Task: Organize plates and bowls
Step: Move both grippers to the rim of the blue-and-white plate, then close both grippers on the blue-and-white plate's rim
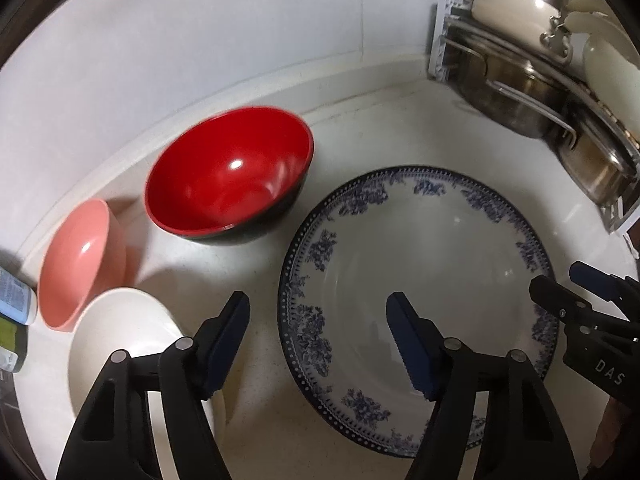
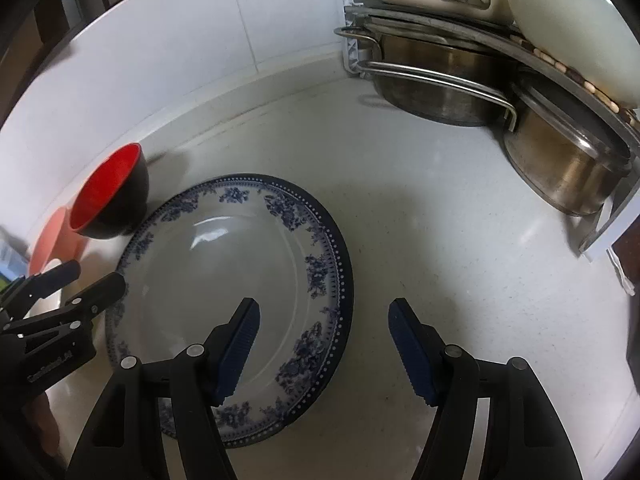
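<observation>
Left wrist: my left tool [image 1: 318,316] is wide open and empty, straddling the left rim of the blue-patterned plate [image 1: 420,256], which lies flat on the worktop [image 1: 256,264]. Red bowl [image 1: 228,178] touches or nearly touches the plate's far-left edge; pink bowl [image 1: 78,260] and white bowl [image 1: 120,336] sit left of it.

Right wrist: right tool [image 2: 324,318] also wide open, nothing held, straddling the plate's right rim [image 2: 340,276]. Pots rack [image 2: 480,76] is well apart.

I'd judge the plate glazed, stiff, slick, chippable and fairly heavy. Pinch the rim, not the centre.
</observation>
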`<act>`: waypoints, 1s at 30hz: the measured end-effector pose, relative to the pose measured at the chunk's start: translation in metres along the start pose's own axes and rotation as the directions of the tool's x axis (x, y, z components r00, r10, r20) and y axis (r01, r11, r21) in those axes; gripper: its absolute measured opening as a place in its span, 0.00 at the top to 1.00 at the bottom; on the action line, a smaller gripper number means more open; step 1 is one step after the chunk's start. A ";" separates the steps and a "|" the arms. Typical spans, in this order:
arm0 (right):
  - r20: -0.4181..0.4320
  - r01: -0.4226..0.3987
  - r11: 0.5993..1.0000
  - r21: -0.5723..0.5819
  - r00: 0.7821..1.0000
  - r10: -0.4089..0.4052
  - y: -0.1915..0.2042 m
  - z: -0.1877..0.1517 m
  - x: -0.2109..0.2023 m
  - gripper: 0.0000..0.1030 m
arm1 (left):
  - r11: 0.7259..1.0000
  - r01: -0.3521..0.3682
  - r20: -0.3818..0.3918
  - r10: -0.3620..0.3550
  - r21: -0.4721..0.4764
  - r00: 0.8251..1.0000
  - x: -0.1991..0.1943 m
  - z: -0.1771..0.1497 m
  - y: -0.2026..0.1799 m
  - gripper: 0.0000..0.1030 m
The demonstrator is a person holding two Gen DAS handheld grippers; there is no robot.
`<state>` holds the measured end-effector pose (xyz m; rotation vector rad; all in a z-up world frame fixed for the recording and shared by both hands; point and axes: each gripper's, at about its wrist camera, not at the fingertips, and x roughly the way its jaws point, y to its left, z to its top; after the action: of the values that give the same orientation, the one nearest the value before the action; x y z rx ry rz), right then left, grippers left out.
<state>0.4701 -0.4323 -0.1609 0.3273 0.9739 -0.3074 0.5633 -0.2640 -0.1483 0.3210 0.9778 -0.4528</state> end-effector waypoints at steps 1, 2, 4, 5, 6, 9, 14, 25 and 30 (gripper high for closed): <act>-0.005 -0.002 1.000 0.002 1.000 0.002 0.000 0.000 0.002 0.34 | 1.000 0.005 -0.005 -0.005 -0.005 1.000 0.003 -0.001 0.001 0.34; -0.009 -0.006 1.000 0.004 1.000 0.006 0.000 0.000 0.003 0.34 | 1.000 0.003 -0.010 -0.004 -0.010 1.000 0.005 -0.001 0.002 0.34; -0.017 -0.003 1.000 0.007 1.000 0.003 -0.001 0.001 0.007 0.34 | 1.000 -0.001 -0.014 0.001 -0.018 1.000 0.008 -0.001 0.003 0.34; -0.017 -0.002 1.000 0.006 1.000 0.002 -0.001 0.001 0.008 0.34 | 1.000 -0.002 -0.018 0.002 -0.022 1.000 0.010 -0.001 0.004 0.36; -0.018 0.002 1.000 0.004 1.000 -0.002 -0.001 0.001 0.009 0.34 | 1.000 -0.002 -0.022 0.001 -0.029 1.000 0.011 -0.002 0.005 0.37; -0.026 0.002 1.000 0.002 1.000 -0.002 0.000 0.002 0.013 0.34 | 0.999 -0.001 -0.028 0.000 -0.033 1.000 0.014 -0.002 0.005 0.38; -0.036 0.006 1.000 0.005 0.999 -0.006 0.000 0.003 0.019 0.35 | 0.999 -0.009 -0.030 0.008 -0.040 1.000 0.019 -0.003 0.004 0.38; -0.045 0.017 1.000 0.005 0.999 -0.017 0.000 0.005 0.025 0.47 | 0.999 0.006 -0.095 -0.010 -0.035 0.995 0.034 0.001 -0.003 0.43; -0.052 0.012 1.000 -0.016 0.999 -0.013 0.002 0.007 0.026 0.56 | 0.997 0.032 -0.118 -0.041 -0.071 0.992 0.039 0.001 -0.002 0.47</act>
<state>0.4900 -0.4358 -0.1785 0.3164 1.0294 -0.3034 0.5812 -0.2747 -0.1810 0.2708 1.1148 -0.4361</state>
